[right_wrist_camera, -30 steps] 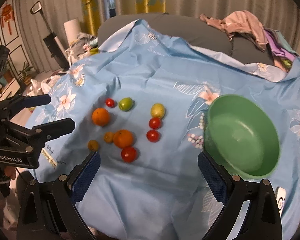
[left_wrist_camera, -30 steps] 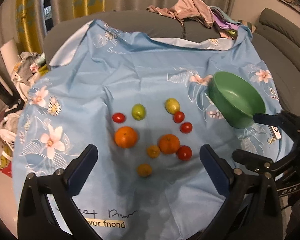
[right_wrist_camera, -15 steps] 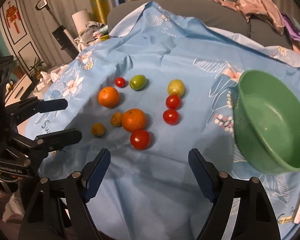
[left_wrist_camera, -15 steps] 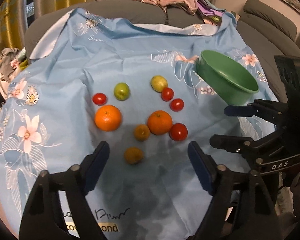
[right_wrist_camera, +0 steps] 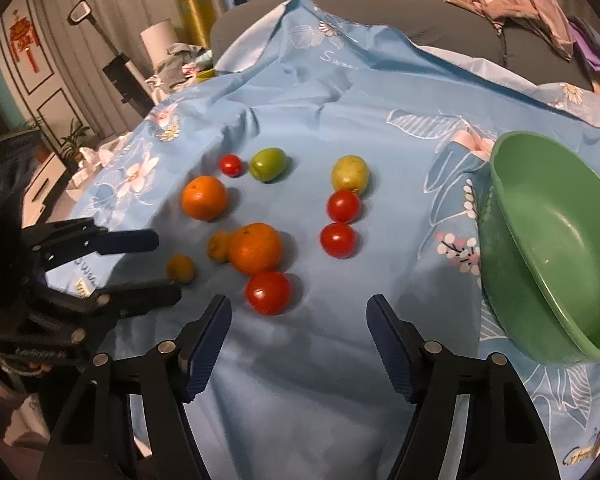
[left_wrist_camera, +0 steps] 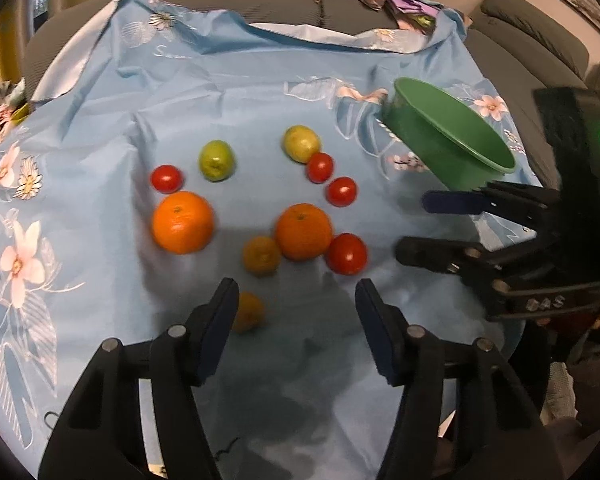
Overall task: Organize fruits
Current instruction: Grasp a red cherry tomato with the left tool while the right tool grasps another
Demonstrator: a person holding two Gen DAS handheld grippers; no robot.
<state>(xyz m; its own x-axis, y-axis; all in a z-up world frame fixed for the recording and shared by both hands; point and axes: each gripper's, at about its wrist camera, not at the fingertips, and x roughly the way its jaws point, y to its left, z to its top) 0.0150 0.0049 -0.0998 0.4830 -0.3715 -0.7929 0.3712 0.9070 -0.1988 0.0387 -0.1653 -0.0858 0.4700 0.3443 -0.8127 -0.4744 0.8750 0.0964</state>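
Note:
Fruits lie on a blue flowered cloth: two oranges, several red tomatoes, two green-yellow fruits and two small yellow-orange fruits. An empty green bowl stands at the right. My left gripper is open and empty, just in front of the nearest small fruit. My right gripper is open and empty, just in front of the nearest tomato.
Each gripper shows in the other's view: the right one beside the bowl, the left one at the cloth's left. A grey sofa with piled clothes lies behind. Clutter sits left of the cloth.
Both grippers have moved forward and lower toward the fruits, which now look larger. Both stayed open. Nothing on the cloth has moved.

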